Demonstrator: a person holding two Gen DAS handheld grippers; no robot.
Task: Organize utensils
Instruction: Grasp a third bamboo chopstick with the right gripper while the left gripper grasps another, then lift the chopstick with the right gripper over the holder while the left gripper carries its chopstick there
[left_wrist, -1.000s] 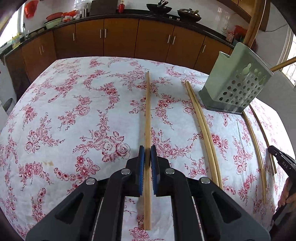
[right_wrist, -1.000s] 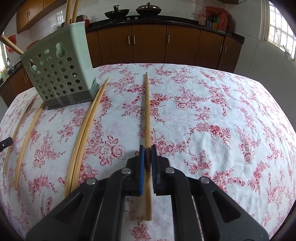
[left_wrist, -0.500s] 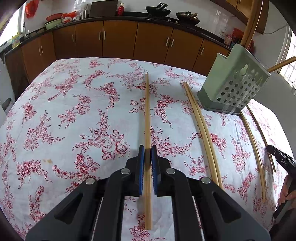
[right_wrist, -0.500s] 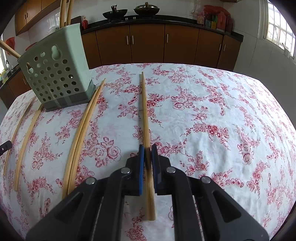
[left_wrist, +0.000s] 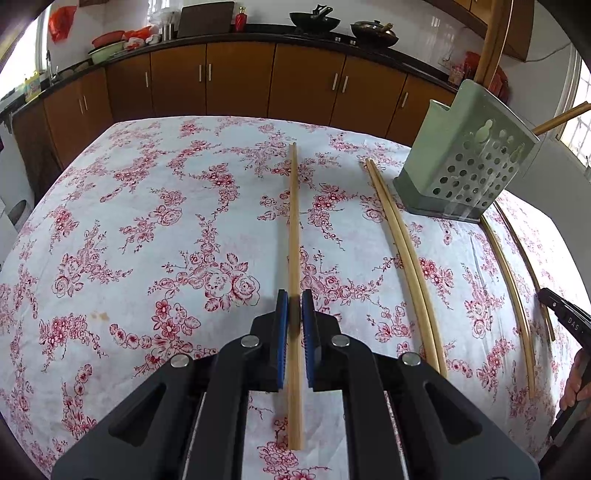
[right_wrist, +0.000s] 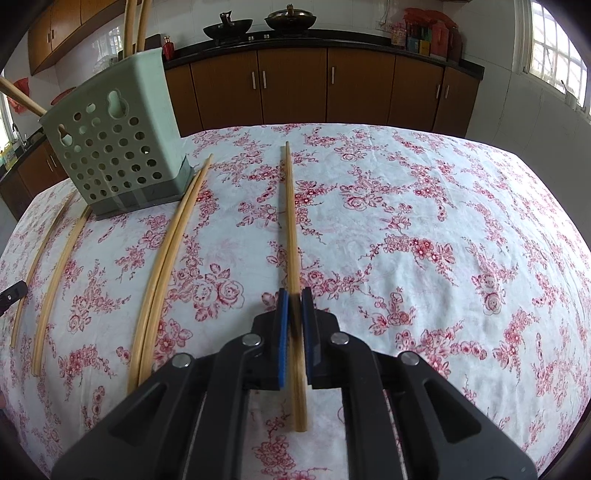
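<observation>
In the left wrist view my left gripper (left_wrist: 294, 301) is shut on a long wooden chopstick (left_wrist: 293, 221) that runs straight away over the floral tablecloth (left_wrist: 147, 221). My right gripper (right_wrist: 294, 295) is shut on a second chopstick (right_wrist: 290, 214), which slants slightly leftward between the blue pads (right_wrist: 282, 325). The pale green perforated utensil holder (left_wrist: 469, 166) stands at the right in the left view, and the utensil holder (right_wrist: 118, 147) stands at the left in the right view. It has a few chopsticks upright in it. Whether either held chopstick touches the cloth I cannot tell.
A close pair of chopsticks (left_wrist: 402, 251) lies left of the holder; two more chopsticks (left_wrist: 513, 295) curve past its right side, near the other gripper's tip (left_wrist: 565, 321) and a person's hand (left_wrist: 576, 384). Brown kitchen cabinets (right_wrist: 295, 85) stand beyond the table's far edge.
The right gripper has shifted a little, so the holder looks nearer, and its chopstick now slants left in the jaws. The left gripper and its chopstick stay put.
</observation>
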